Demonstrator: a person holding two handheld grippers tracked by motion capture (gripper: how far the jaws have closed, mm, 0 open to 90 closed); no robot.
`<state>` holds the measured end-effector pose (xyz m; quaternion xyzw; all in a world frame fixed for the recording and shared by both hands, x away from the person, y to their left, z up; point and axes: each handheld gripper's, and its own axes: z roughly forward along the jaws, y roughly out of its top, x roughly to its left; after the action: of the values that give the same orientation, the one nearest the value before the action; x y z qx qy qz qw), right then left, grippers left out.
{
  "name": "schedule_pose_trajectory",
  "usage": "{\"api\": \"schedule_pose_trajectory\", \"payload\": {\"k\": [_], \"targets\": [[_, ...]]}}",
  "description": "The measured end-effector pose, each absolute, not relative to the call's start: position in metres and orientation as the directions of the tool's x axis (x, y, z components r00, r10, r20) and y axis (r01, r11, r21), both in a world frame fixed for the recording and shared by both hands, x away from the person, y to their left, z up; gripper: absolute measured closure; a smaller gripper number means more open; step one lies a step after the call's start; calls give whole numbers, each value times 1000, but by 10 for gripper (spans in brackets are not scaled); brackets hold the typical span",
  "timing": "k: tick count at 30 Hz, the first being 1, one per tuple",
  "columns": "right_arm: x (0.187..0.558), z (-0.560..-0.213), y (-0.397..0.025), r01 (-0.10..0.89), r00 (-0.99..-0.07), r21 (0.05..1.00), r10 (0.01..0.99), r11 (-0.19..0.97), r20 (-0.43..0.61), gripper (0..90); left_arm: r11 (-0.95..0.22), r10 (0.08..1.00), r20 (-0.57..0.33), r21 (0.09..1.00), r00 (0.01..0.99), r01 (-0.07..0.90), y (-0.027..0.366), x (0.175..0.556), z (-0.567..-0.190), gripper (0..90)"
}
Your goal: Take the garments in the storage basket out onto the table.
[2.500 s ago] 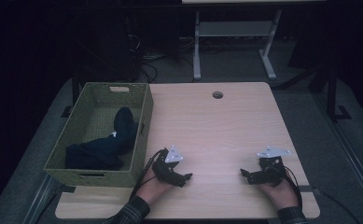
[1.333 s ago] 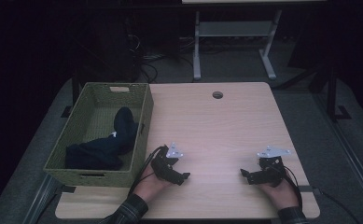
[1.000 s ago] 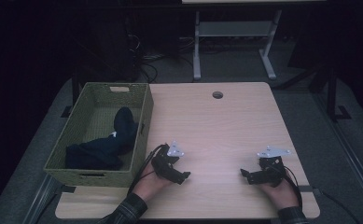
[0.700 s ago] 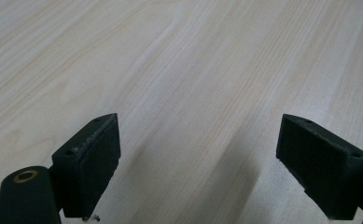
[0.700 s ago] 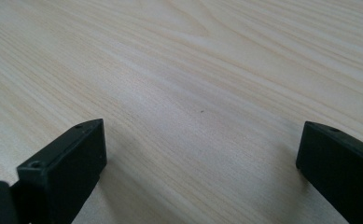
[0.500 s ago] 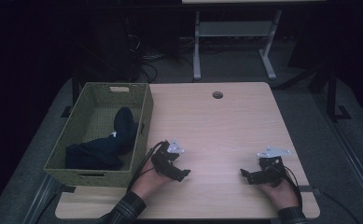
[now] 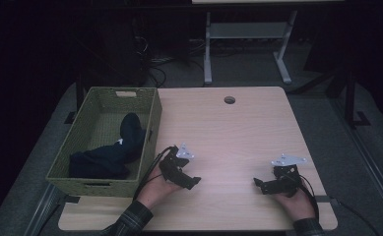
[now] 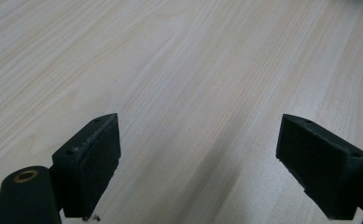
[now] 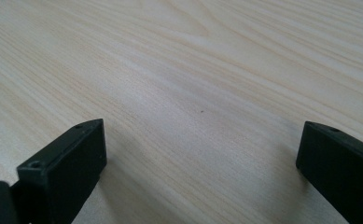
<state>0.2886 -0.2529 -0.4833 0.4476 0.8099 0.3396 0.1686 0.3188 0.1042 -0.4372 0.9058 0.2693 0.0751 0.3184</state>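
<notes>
Item 1: left gripper (image 7: 191, 181). Held in the person's left hand (image 7: 155, 189) over the near left part of the table (image 7: 238, 132), at about 7 o'clock from the table's middle in the high view. Black body with a grey three-cornered plate on top; a black cable loops off its left side. The left gripper view (image 8: 198, 163) shows the two black jaws standing wide apart, nothing between them, pale wood grain beneath.

Item 2: right gripper (image 7: 258, 184). Held in the person's right hand (image 7: 295, 201) over the near right part of the table, at about 5 o'clock from the middle. Same build, grey plate uppermost. The right gripper view (image 9: 200, 163) shows its jaws likewise spread wide, gripping nothing, bare tabletop below. The two grippers lie well apart, jaws pointing roughly toward each other.

Item 3: basket (image 7: 93, 179). Woven, olive-green, rectangular, a handle slot in each short wall; it stands along the table's left edge, at 9 o'clock from the middle, just beside the left gripper.

Item 4: dark cloth (image 7: 112, 152). Navy or black garment, crumpled, lying inside the basket toward its near right part, one end rising against the right wall. Neither gripper touches it.

Item 5: cable hole (image 7: 229, 100). Round, in the tabletop at 12 o'clock, near the far edge.
</notes>
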Motion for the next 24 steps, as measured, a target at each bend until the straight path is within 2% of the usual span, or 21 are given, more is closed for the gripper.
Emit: {"api": "schedule_pose_trajectory", "payload": {"k": [24], "targets": [[289,-483,-253,611,-542,701,840,369,31,13,-665,519,-56,601,853,444,103,320,-419,137]]}}
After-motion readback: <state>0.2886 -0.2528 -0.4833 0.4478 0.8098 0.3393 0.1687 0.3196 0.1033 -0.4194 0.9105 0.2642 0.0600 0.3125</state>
